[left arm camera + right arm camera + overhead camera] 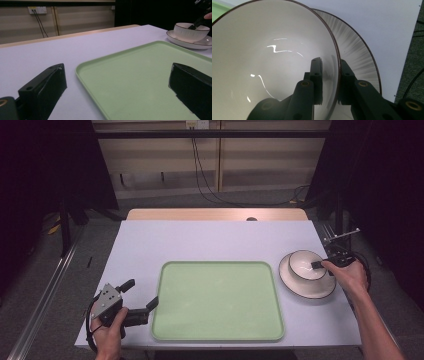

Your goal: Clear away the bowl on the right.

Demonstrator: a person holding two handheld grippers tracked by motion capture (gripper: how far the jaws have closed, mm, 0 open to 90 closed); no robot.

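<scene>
A white bowl (304,263) with a dark rim stands on a matching plate (300,293) at the table's right side. My right gripper (317,265) is shut on the bowl's near-right rim. In the right gripper view one jaw lies inside the bowl (274,55), the other outside above the plate (359,50), and the gripper (330,62) pinches the wall. A pale green tray (217,300) lies empty in the middle. My left gripper (142,292) is open and rests by the tray's near-left corner. Its view looks across the tray (140,75) to the bowl (191,31).
The white table top (210,237) has bare room behind and left of the tray. Its right edge runs close beside the plate, with dark floor and cables (414,62) beyond. A wooden strip (215,214) borders the far edge.
</scene>
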